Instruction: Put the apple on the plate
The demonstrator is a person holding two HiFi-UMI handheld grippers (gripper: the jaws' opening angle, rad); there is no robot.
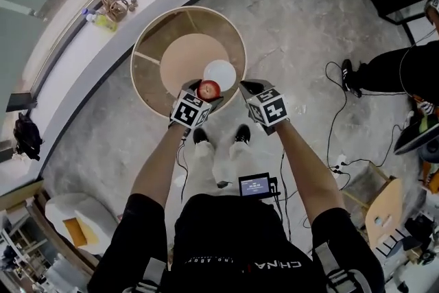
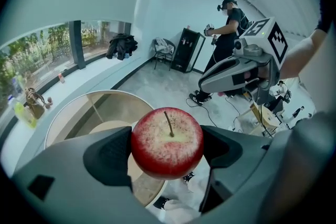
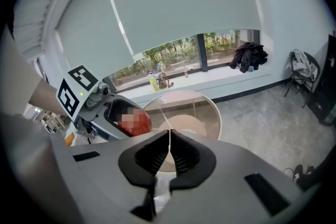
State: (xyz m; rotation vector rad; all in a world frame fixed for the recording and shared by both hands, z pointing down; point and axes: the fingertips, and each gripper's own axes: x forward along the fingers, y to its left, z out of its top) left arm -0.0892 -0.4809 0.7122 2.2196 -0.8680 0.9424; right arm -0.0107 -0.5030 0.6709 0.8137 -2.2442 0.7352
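A red apple [image 1: 208, 89] with a yellowish top and a short stem is clamped in my left gripper [image 1: 206, 94], shown close up as the apple [image 2: 167, 142] between the two dark pads. It hangs above the near side of a round wooden table [image 1: 147, 68], just short of a small white plate [image 1: 221, 72] lying there. My right gripper [image 1: 248, 91] stands beside it on the right with its jaws closed together and nothing between them [image 3: 169, 150]. The right gripper view shows the apple only as a blurred red patch [image 3: 134, 123].
The table [image 2: 68, 118] is a glass-topped drum with wooden partitions inside. A curved white window ledge [image 1: 89, 38] carries bottles and small figures. Cables [image 1: 336, 120] trail on the stone floor. Another person [image 2: 226, 29] stands at the right. My shoes [image 1: 219, 137] are below the grippers.
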